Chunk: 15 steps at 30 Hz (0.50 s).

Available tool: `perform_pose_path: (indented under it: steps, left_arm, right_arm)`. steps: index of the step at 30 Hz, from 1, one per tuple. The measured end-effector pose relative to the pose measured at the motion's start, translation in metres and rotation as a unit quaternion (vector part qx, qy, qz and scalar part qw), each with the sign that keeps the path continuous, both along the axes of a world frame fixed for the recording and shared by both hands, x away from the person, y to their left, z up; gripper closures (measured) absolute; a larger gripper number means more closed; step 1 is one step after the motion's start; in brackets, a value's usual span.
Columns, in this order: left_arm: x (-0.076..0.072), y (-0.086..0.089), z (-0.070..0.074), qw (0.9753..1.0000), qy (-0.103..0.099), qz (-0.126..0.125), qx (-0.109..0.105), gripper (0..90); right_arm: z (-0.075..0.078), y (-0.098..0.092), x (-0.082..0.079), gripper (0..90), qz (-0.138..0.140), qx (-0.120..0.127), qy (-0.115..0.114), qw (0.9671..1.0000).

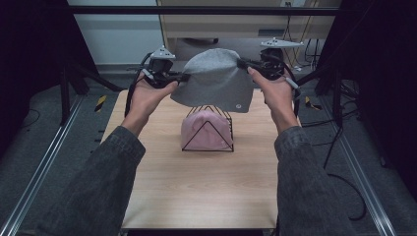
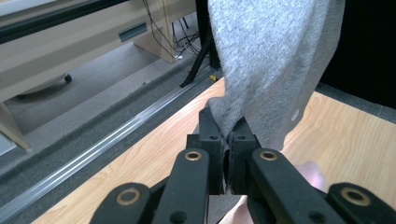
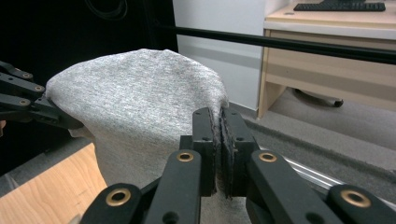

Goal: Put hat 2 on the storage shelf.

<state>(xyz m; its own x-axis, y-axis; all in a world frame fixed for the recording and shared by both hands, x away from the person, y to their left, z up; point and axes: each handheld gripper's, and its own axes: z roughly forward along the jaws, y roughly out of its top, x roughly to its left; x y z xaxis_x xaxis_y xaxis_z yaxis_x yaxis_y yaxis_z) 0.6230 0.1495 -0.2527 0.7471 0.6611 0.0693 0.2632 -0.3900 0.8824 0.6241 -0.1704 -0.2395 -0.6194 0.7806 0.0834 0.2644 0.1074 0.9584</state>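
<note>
The grey hat [image 1: 215,78] hangs in the air above the far middle of the table [image 1: 196,191]. The left gripper [image 1: 179,77] pinches its edge at nine o'clock, jaws tight together on the cloth. The right gripper [image 1: 244,64] pinches it at three o'clock the same way. Right under the hat stands a black wire rack [image 1: 209,135] with a pink hat [image 1: 204,130] already on it. The lift looks done. The grey hat probably has to go down onto the rack next.

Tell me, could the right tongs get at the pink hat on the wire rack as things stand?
Probably not: the right tongs are shut on the grey hat, which hangs over the pink hat in the wire rack.
</note>
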Motion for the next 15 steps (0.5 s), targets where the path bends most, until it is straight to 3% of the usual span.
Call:
perform_pose_path:
  steps: [7, 15]
  left_arm:
    - [0.01, 0.004, -0.013, 0.9999, 0.007, 0.011, 0.0, 87.5]
    - [0.008, 0.012, -0.021, 0.9998, 0.015, 0.007, -0.006, 87.5]
  right_arm:
    - [-0.011, 0.009, 0.009, 85.6, -0.003, -0.013, 0.011, 0.9999]
    - [-0.018, 0.015, 0.01, 85.6, 0.008, -0.018, 0.017, 0.9997]
